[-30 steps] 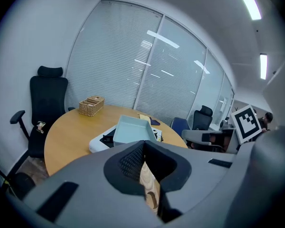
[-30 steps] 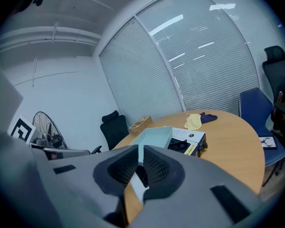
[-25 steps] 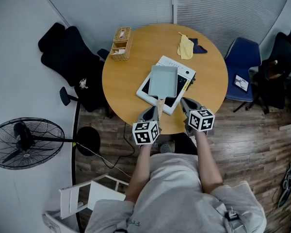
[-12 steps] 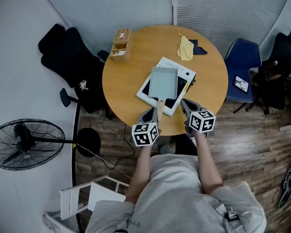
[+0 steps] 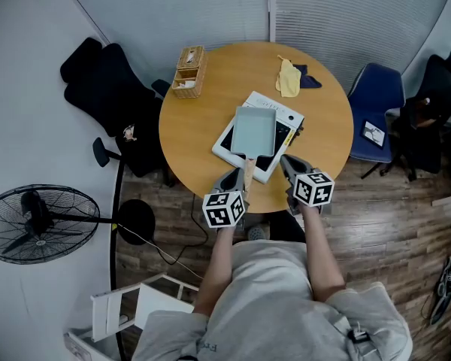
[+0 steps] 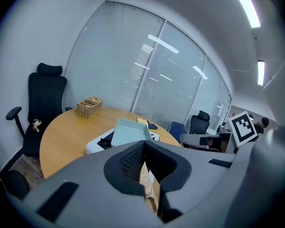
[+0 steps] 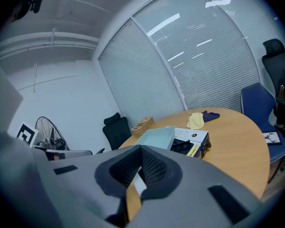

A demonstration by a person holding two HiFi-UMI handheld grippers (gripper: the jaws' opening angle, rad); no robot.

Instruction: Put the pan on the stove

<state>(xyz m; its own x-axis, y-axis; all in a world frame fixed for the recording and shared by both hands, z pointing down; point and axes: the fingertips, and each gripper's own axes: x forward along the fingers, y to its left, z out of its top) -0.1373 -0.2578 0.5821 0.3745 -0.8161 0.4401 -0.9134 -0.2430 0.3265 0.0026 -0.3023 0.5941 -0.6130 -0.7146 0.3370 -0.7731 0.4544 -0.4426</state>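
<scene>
A pale blue-green rectangular pan (image 5: 254, 130) sits on a white and black portable stove (image 5: 286, 115) in the middle of the round wooden table (image 5: 195, 126). Its wooden handle (image 5: 248, 165) points toward me. My left gripper (image 5: 237, 175) is at the near table edge, shut on that handle (image 6: 146, 177), and the pan (image 6: 130, 132) lies straight ahead of its jaws. My right gripper (image 5: 289, 164) hovers just right of the handle, shut and holding nothing. From the right gripper view the pan (image 7: 157, 137) and the stove (image 7: 194, 137) lie ahead, a little to the right.
A wicker basket (image 5: 188, 68) stands at the table's far left. A yellow cloth (image 5: 289, 75) and a dark cloth (image 5: 310, 74) lie at the far edge. Black chairs (image 5: 109, 89) stand left, a blue chair (image 5: 376, 89) right, and a floor fan (image 5: 34, 222) near left.
</scene>
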